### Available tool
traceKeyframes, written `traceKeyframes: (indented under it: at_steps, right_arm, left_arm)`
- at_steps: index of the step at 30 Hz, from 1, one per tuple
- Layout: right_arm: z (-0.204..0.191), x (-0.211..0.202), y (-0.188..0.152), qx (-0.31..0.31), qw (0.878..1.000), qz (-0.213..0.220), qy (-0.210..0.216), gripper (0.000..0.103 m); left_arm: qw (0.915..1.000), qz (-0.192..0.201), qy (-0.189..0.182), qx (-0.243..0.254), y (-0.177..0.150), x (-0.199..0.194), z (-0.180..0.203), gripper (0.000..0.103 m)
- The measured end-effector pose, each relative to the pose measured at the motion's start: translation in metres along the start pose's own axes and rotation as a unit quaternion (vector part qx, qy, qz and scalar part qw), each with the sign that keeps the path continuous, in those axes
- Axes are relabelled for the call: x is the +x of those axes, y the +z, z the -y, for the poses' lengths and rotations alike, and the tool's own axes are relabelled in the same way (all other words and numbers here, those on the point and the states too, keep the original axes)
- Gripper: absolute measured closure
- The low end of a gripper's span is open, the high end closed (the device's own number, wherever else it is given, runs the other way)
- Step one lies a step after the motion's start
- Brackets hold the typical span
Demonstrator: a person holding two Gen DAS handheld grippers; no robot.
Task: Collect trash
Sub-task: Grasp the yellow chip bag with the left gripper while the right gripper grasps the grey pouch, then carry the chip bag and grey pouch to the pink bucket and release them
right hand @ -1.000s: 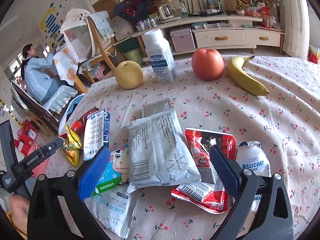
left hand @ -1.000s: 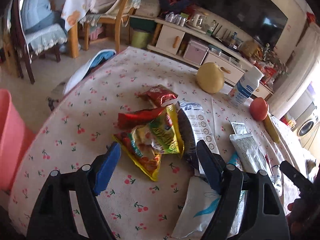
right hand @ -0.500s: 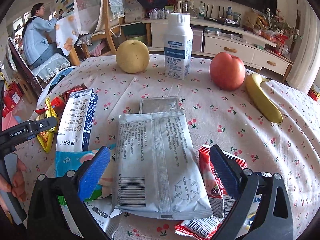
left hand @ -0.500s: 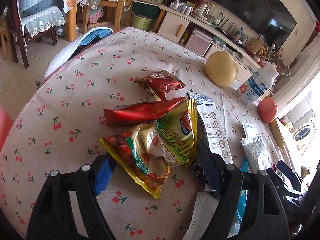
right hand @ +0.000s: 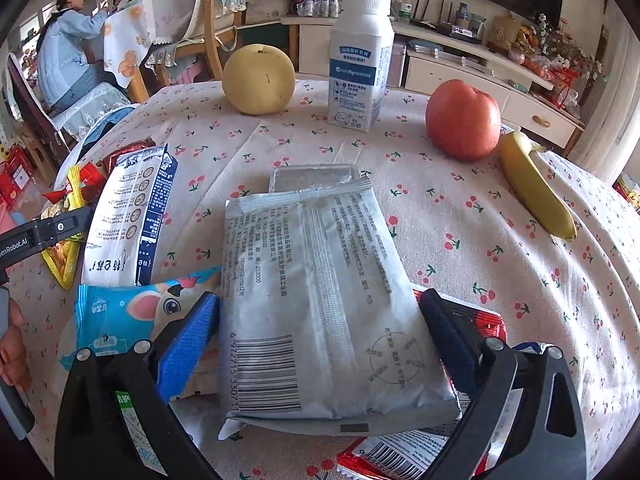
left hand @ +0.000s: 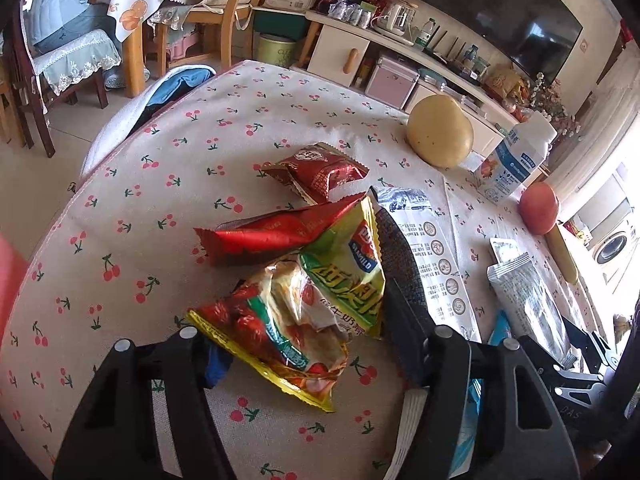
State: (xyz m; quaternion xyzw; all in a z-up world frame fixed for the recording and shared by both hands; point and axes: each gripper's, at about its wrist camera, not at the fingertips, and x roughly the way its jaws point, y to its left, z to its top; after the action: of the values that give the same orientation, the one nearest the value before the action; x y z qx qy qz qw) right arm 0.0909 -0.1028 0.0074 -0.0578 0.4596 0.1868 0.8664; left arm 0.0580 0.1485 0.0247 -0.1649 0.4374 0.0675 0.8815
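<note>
In the left wrist view, my left gripper (left hand: 308, 320) is closing on a crumpled yellow-green snack wrapper (left hand: 320, 300), with a pad against each side of it. A long red wrapper (left hand: 276, 232) lies just beyond it, and a dark red packet (left hand: 320, 174) sits farther back. In the right wrist view, my right gripper (right hand: 320, 340) stands open astride a grey foil pouch (right hand: 320, 292), its blue pads (right hand: 192, 332) close beside the pouch's edges. Under the pouch lie a blue cartoon wrapper (right hand: 132, 312) and a red sachet (right hand: 476, 324). A white-and-navy bag (right hand: 132, 216) lies to the left.
A yellow pear (right hand: 258, 80), a white milk bottle (right hand: 360, 64), a red apple (right hand: 462, 120) and a banana (right hand: 536, 188) stand at the back of the cherry-print tablecloth (right hand: 520, 280). A person sits at another table (right hand: 68, 52) beyond. A pink bin edge (left hand: 8, 280) is off the table's left.
My left gripper's jaws have drawn in around the yellow-green wrapper, which now bunches up between them. My right gripper has come lower and closer over the grey pouch and rolled level.
</note>
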Motion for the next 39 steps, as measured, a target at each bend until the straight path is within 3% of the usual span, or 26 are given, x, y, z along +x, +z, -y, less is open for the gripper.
traceKeyframes:
  at_steps: [9, 26, 39]
  right_arm:
    - [-0.002, -0.013, -0.002, -0.005, 1.000, 0.013, 0.002, 0.023]
    - [-0.015, -0.067, -0.006, 0.024, 0.995, 0.083, 0.045, 0.024]
    - [-0.056, -0.098, -0.014, 0.043, 0.989, 0.113, 0.085, 0.024]
  left_arm:
    - [0.9998, 0.001, -0.017, 0.003, -0.004, -0.006, -0.001, 0.052]
    - [0.9988, 0.027, -0.035, 0.020, -0.010, -0.047, -0.020, 0.055]
    - [0.9968, 0.053, -0.060, 0.007, -0.005, -0.086, -0.057, 0.055]
